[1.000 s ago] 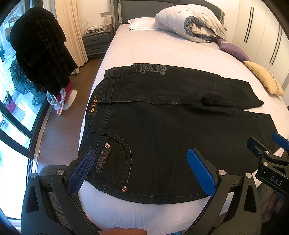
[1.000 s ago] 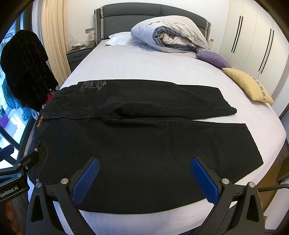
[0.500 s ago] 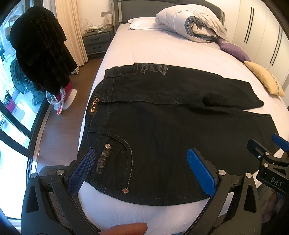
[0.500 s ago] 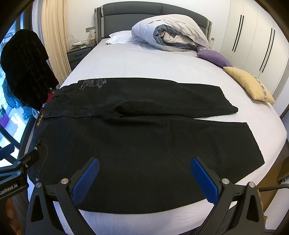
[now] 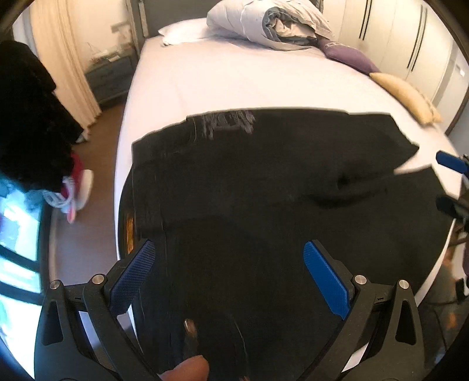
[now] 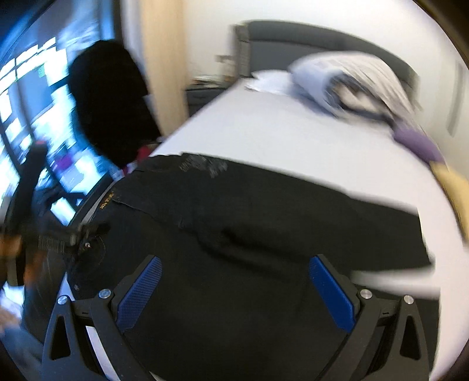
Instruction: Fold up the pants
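Black pants (image 5: 263,190) lie flat across the white bed (image 5: 234,79), waistband at the left, legs running right. My left gripper (image 5: 231,263) is open, low over the waist and pocket area, its blue pads either side of the cloth. My right gripper (image 6: 234,281) is open, low over the near leg of the pants (image 6: 249,234). The right wrist view is blurred by motion. The left gripper also shows in the right wrist view (image 6: 76,237) at the waistband. The right gripper's blue tip shows at the left wrist view's right edge (image 5: 448,161).
A rolled duvet (image 5: 269,23) and white pillow (image 5: 181,29) sit at the headboard. A purple cushion (image 5: 348,55) and a yellow cushion (image 5: 404,96) lie at the bed's right side. A dark coat (image 5: 26,123) hangs at the left by the window. A nightstand (image 5: 108,76) stands beside the bed.
Both grippers have moved forward and down, close over the pants. The right gripper has swung left, towards the waist. Both stay open.
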{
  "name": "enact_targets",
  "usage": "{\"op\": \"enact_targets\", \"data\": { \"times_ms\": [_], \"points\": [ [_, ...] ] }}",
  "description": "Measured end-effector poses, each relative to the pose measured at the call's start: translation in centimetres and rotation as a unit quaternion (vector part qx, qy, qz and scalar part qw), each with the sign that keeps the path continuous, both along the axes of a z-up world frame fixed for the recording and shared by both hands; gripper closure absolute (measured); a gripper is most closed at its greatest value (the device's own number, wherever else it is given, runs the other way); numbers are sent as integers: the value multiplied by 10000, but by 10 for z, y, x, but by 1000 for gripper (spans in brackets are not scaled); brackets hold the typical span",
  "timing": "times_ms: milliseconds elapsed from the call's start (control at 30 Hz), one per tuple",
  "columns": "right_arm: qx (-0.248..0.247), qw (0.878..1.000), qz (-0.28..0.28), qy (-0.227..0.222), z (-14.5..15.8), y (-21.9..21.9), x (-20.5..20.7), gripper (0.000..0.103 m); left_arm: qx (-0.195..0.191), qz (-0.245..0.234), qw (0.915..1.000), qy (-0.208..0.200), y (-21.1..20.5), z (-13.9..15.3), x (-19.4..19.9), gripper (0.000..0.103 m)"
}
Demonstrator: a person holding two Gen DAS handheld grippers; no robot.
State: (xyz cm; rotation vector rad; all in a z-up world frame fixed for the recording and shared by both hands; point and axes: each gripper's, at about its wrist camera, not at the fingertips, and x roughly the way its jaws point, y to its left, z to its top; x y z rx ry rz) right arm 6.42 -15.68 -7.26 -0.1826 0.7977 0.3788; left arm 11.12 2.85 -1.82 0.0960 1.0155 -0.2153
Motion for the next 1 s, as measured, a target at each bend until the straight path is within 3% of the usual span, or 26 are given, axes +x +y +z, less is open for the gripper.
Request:
{"op": "enact_targets", "data": {
  "times_ms": [100,167,333,433,533,600,633,733,833,900,1000],
  "points": [
    [-175,9988,455,65,0,-12,38,0,196,-336,9983,-431,8,15,64,0],
    [-129,9972,701,219,-3,-22,68,2,303,-657,9966,-383,6,12,106,0],
    [69,9915,1123,657,-22,-38,131,21,406,-1687,9844,297,-9,-21,205,0],
    [182,9877,1324,810,-37,-39,158,22,293,-2114,9746,683,-11,-43,248,4],
    [311,9835,1441,1047,-55,-44,179,23,168,-2397,9638,1151,-8,-66,270,13],
    [325,9814,1481,1174,-67,-46,193,24,313,-2485,9563,1509,-5,-85,281,30],
    [351,9806,1495,1218,-69,-46,197,26,333,-2528,9530,1637,-4,-92,284,34],
    [490,9779,1533,1337,-74,-47,210,29,27,-2635,9446,1959,1,-102,294,44],
    [365,9763,1616,1391,-80,-45,223,30,-148,-2679,9397,2118,3,-106,300,52],
    [274,9752,1637,1465,-82,-43,231,33,-169,-2779,9364,2136,4,-104,298,78],
    [41,9733,1721,1518,-83,-35,245,35,-24,-2814,9414,1859,1,-99,290,87]
  ]
}}
